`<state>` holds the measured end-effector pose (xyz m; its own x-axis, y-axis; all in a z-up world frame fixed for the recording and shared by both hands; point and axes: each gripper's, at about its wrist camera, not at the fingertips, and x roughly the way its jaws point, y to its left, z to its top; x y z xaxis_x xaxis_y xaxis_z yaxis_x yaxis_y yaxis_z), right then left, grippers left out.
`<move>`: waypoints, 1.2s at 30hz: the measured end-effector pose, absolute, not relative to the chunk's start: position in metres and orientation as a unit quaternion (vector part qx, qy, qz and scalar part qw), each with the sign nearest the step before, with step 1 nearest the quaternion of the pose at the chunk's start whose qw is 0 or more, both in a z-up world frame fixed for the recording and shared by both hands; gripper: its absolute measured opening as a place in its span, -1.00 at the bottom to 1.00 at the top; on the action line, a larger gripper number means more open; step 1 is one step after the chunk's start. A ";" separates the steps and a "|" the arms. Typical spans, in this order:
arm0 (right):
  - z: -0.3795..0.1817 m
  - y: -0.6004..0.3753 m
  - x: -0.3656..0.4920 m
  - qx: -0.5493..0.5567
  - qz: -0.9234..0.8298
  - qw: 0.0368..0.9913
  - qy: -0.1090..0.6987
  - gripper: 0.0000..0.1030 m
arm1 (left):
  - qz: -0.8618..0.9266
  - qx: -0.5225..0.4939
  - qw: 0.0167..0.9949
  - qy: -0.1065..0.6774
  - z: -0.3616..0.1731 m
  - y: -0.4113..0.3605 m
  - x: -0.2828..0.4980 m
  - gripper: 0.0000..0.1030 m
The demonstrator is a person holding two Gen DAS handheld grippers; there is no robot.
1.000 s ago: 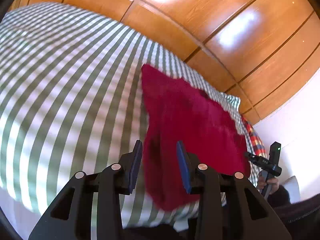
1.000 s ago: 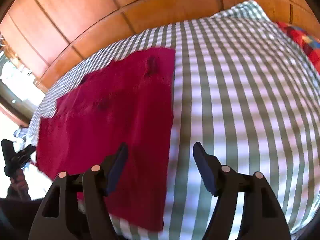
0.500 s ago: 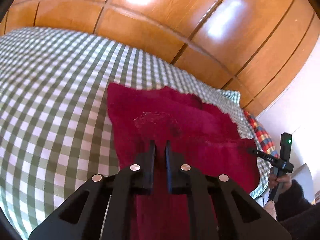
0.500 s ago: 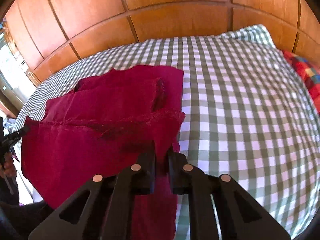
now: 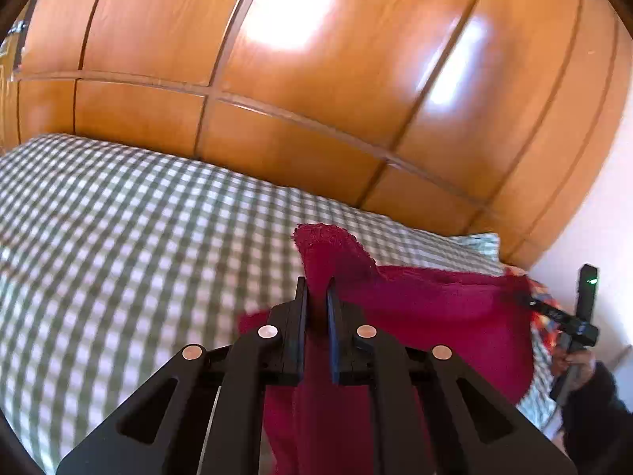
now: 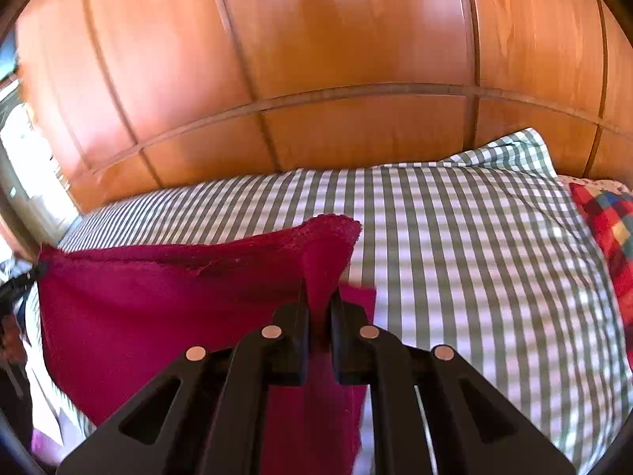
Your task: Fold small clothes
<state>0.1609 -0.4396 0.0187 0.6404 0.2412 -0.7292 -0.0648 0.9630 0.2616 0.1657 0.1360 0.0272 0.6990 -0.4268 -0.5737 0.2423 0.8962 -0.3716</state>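
Note:
A dark red cloth (image 5: pixel 435 308) hangs stretched between my two grippers above a bed with a green-and-white checked cover (image 5: pixel 118 245). My left gripper (image 5: pixel 316 289) is shut on one corner, which sticks up past its fingertips. In the right wrist view the same red cloth (image 6: pixel 158 301) spreads to the left, and my right gripper (image 6: pixel 320 293) is shut on its other corner. The right gripper (image 5: pixel 526 299) also shows far right in the left wrist view, pinching the cloth's edge. The cloth's lower part is hidden behind the fingers.
A glossy wooden panelled wall (image 5: pixel 316 99) stands right behind the bed. A checked pillow (image 6: pixel 514 158) lies at the head, with a multicoloured patchwork cloth (image 6: pixel 609 229) beside it. A person's hand (image 5: pixel 573 364) holds the right gripper's handle. The checked cover (image 6: pixel 474 257) stretches right of the cloth.
Both grippers closed on the cloth's near corners, then lifted it off the bed and carried it toward the wall. The cloth went from lying flat to hanging between them.

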 end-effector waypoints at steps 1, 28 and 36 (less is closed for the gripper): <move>0.013 -0.438 0.171 0.103 0.079 0.898 0.421 -0.85 | -0.175 -0.134 0.910 0.352 0.022 0.135 0.180 -0.85; -0.034 -0.455 0.041 0.169 0.149 0.843 0.488 0.24 | -0.246 -0.119 0.858 0.435 -0.039 0.158 0.035 0.12; -0.053 -0.445 0.017 0.149 0.162 0.826 0.519 0.09 | -0.256 -0.068 0.862 0.433 -0.062 0.131 0.039 -0.64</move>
<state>0.0167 -0.4450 -0.0527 0.4096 0.4221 -0.8088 -0.1136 0.9032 0.4138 0.0388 0.1309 -0.0623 0.4941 -0.4998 -0.7114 0.3827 0.8597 -0.3382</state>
